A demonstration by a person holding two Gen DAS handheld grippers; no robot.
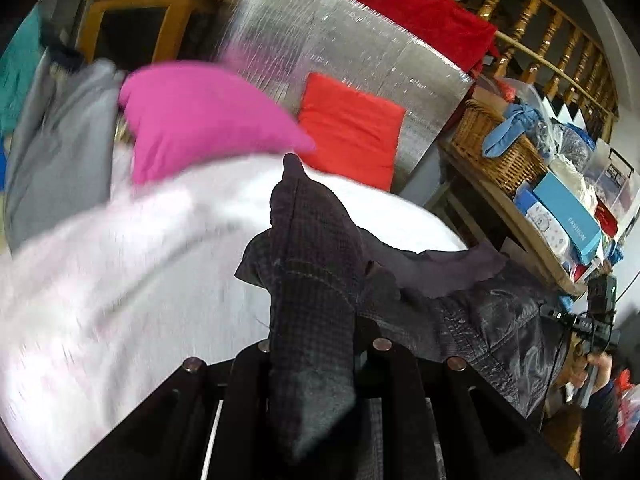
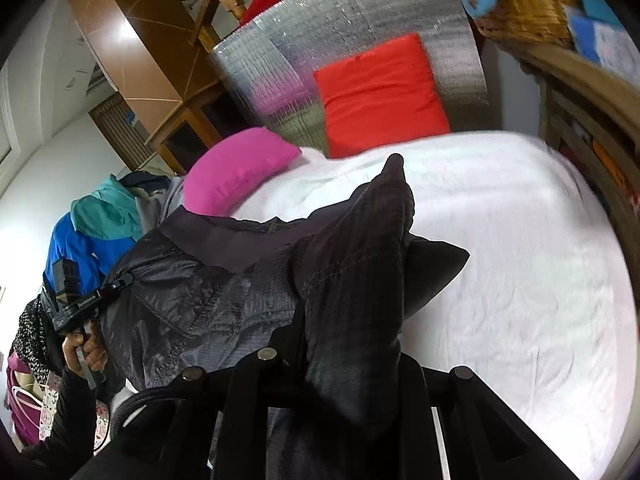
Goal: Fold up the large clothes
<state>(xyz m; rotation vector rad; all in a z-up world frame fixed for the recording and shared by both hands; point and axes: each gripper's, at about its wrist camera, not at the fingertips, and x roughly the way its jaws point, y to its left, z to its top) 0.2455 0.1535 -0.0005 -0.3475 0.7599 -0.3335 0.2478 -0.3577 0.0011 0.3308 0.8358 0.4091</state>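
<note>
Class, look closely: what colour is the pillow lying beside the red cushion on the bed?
Bright pink: the pillow shows sharpest in the right wrist view; the left wrist view blurs it.

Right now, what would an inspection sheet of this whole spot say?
Surface: white bedsheet, bare on one side.
Job's things: dark jacket, stretched above the sheet between both tools.
Clutter: pink cushion, red cushion, heap of coats.
Grippers: left hand-held gripper shut on a jacket corner; right hand-held gripper shut on another corner.
Cables: thin dark lead beside the right tool.
Surroundings: silver foil board, wicker basket on a crowded shelf, wooden railing.
</note>
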